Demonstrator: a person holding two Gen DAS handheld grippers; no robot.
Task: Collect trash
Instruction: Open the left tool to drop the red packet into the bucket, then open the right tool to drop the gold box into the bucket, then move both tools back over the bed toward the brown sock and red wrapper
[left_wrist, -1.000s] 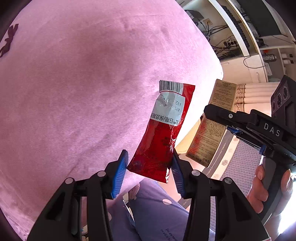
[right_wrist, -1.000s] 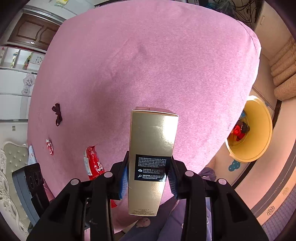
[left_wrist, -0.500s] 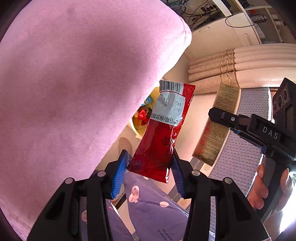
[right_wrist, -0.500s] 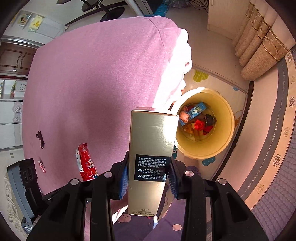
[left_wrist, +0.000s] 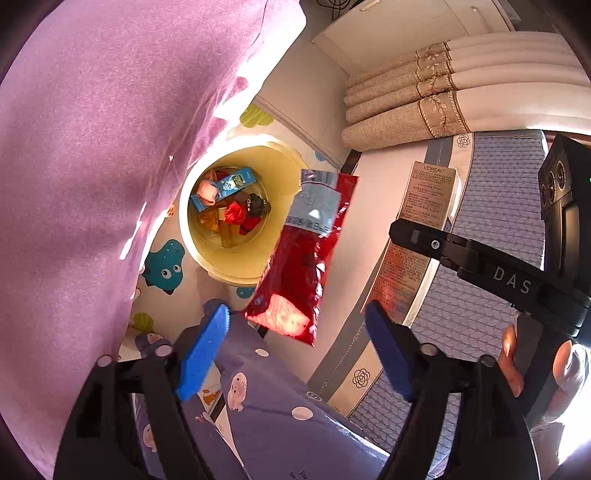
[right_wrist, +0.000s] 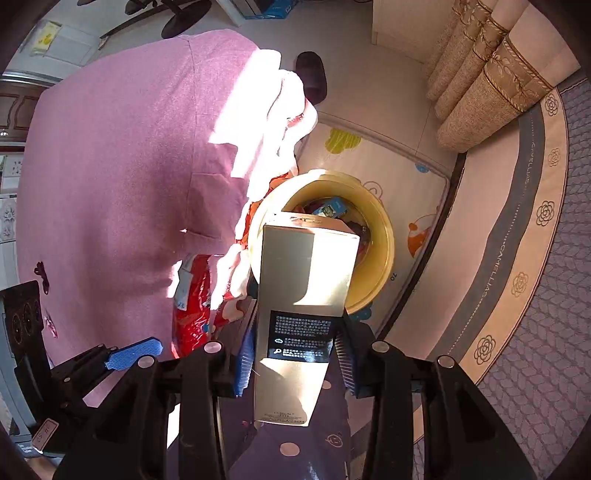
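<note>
My left gripper (left_wrist: 295, 347) is open. The red snack packet (left_wrist: 303, 258) is free of its blue pads and hangs in the air ahead of them, over the near side of the yellow trash bin (left_wrist: 277, 177). The packet also shows in the right wrist view (right_wrist: 194, 302). My right gripper (right_wrist: 295, 354) is shut on a tall gold L'Oreal box (right_wrist: 303, 295), held upright above the bin (right_wrist: 384, 236). The box also shows in the left wrist view (left_wrist: 417, 236).
The bin holds several wrappers and a blue carton (left_wrist: 225, 188). It stands on a cartoon play mat (right_wrist: 369, 155) beside the pink-covered bed (left_wrist: 92, 166). Beige curtains (left_wrist: 424, 103) and a patterned rug (right_wrist: 535, 258) lie to the right. My purple-clad legs (left_wrist: 266, 398) are below.
Both grippers swung from over the bed to over the bin. My left gripper opened and let go of the red packet. The right one kept hold of the gold box.
</note>
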